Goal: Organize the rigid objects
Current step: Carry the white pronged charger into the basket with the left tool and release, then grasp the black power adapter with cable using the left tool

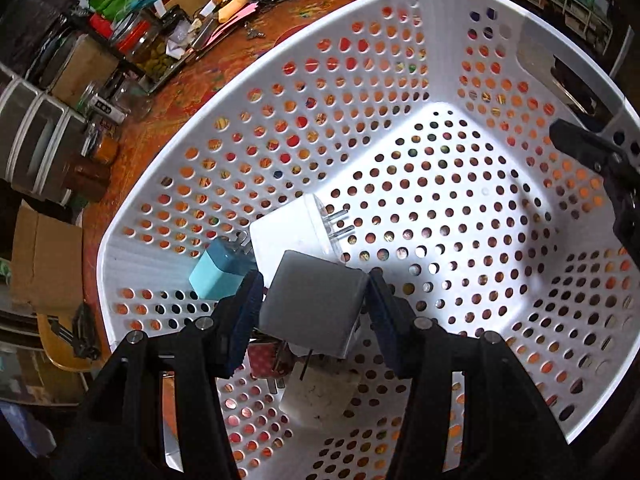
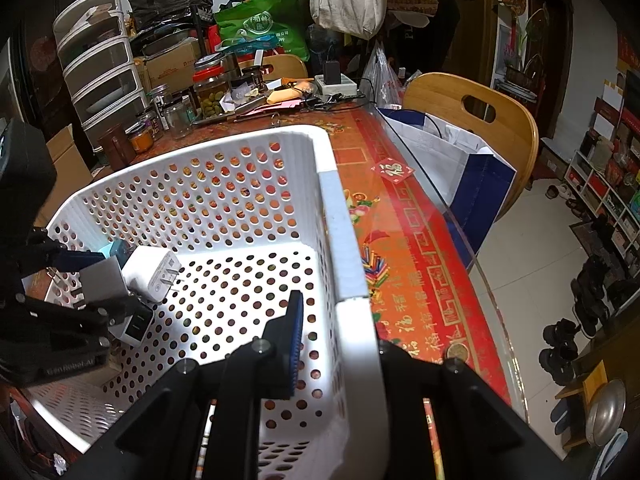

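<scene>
A white perforated basket (image 1: 280,92) stands on the patterned table. My left gripper (image 1: 314,308) is shut on a grey charger block (image 1: 312,312) and holds it low inside the basket. Under and beside it lie a white plug adapter (image 1: 296,232), a light blue charger (image 1: 218,276) and an off-white block (image 1: 316,400). In the right wrist view the grey charger (image 2: 102,280) sits in the left gripper (image 2: 96,284) next to the white adapter (image 2: 154,270). My right gripper (image 2: 336,344) straddles the basket's right wall (image 2: 344,240), one finger (image 2: 292,344) inside, the other hidden outside.
Jars (image 2: 208,88), boxes and stacked drawers (image 2: 100,64) crowd the table's far left. A power strip (image 2: 336,82) and papers lie at the back. A wooden chair (image 2: 472,120) with a bag stands right of the table. A glass table edge (image 2: 460,224) runs along the right.
</scene>
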Demonstrator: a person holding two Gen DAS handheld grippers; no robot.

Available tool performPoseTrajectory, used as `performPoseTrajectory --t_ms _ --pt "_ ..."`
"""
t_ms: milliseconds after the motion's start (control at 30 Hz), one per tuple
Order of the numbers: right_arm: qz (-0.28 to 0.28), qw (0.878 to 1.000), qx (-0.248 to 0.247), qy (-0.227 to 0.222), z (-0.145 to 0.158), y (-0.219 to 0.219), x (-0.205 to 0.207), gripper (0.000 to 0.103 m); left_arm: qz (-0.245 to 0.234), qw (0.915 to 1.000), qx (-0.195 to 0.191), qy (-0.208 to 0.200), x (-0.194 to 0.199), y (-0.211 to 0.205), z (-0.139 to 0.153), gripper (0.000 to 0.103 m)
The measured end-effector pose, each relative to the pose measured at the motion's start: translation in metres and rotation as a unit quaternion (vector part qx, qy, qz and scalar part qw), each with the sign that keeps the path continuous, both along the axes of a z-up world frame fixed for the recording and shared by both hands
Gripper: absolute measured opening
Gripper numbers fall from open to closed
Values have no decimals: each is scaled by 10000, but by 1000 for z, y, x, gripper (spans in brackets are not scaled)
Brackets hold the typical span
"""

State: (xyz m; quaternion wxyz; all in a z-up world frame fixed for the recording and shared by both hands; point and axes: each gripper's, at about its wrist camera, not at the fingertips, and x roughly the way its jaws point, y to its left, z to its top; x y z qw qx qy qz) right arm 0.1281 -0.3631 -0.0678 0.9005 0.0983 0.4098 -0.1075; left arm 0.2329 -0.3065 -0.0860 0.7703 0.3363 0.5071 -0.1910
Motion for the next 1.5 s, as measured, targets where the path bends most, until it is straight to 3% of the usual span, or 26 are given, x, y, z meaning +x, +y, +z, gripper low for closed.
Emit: performPoseTrajectory --t_ms 67,133,200,267,333,400,500,533,567,633,700,767,933,1100,1300,1500 --pt "0 10000 3 0 0 1 0 16 25 10000 -2 -23 -2 1 0 53" --pt "-2 10000 0 6 0 1 0 16 7 10000 -35 -70 -4 4 3 62" --pt "0 10000 2 15 -1 0 -1 16 -62 9998 -39 -178 -2 13 10 81" --pt "-6 10000 0 28 -1 1 -1 16 -141 9993 -97 -323 -5 15 17 87" --pt "-9 10000 -8 48 -1 0 -1 16 -174 9984 -235 -475 -12 20 26 88" --pt "-11 10000 -20 65 -1 1 -1 16 -124 9954 -623 -720 -20 39 48 88" --pt "-13 9999 -49 104 -1 1 -1 16 165 9822 -1479 -1145 -28 98 96 89" --pt "-8 9999 -52 114 -1 1 0 16 343 9742 -1801 -1315 -30 129 113 92" --pt "-8 9999 -56 124 -1 1 0 16 475 9675 -2018 -1451 -29 153 123 103" --pt "-15 9999 -69 138 -1 1 1 16 757 9563 -2260 -1695 -25 200 132 103" --pt "-13 9999 -70 143 -1 1 1 16 1059 9571 -2209 -1546 -8 242 118 103" --pt "-24 9998 -80 155 -1 1 0 16 1321 9591 -2235 -1131 15 273 88 103" --pt "-35 9998 -78 169 -1 1 0 16 1720 9567 -2306 -439 61 303 15 103" --pt "-82 9995 -140 262 -3 1 1 16 1365 9492 -2833 89 85 289 -20 103" --pt "-130 9994 -163 277 -2 1 0 16 1066 9554 -2733 350 100 264 -43 103" --pt "-143 9993 -217 285 -1 4 0 16 1126 9516 -2837 364 114 260 -53 103"
